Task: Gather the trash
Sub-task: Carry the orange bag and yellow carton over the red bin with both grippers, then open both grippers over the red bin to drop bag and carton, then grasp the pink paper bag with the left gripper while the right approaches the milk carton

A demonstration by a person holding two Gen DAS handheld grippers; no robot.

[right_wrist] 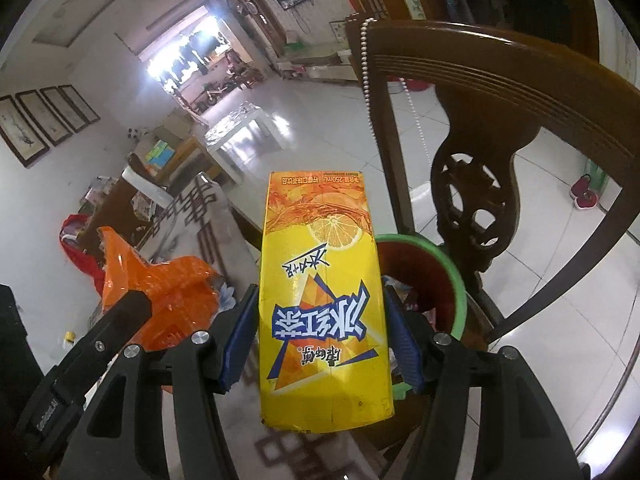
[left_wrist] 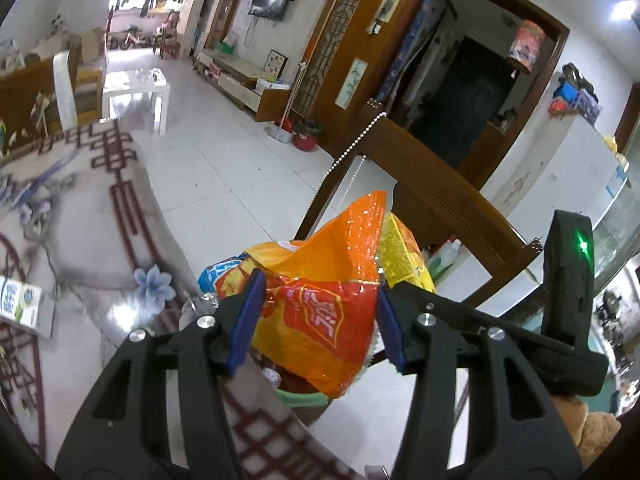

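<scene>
My left gripper (left_wrist: 318, 292) is shut on a crumpled orange snack bag (left_wrist: 320, 312), held past the table's edge and over the bin. The bag (right_wrist: 160, 300) also shows at the left of the right wrist view, with the left gripper's arm in front of it. My right gripper (right_wrist: 320, 304) is shut on a yellow iced tea carton (right_wrist: 320, 300), its blue pads (right_wrist: 240, 340) pressed on both long sides. Behind the carton stands a red bin with a green rim (right_wrist: 456, 280); its rim (left_wrist: 304, 400) peeks out under the bag. The carton's edge (left_wrist: 400, 256) shows behind the bag.
A patterned tablecloth covers the table (left_wrist: 80, 220), with a small white and green carton (left_wrist: 20, 300) near its left edge. A dark wooden chair (right_wrist: 480, 140) with a bead string stands right behind the bin. White tiled floor (left_wrist: 224, 152) stretches beyond toward a white low table (left_wrist: 136, 88).
</scene>
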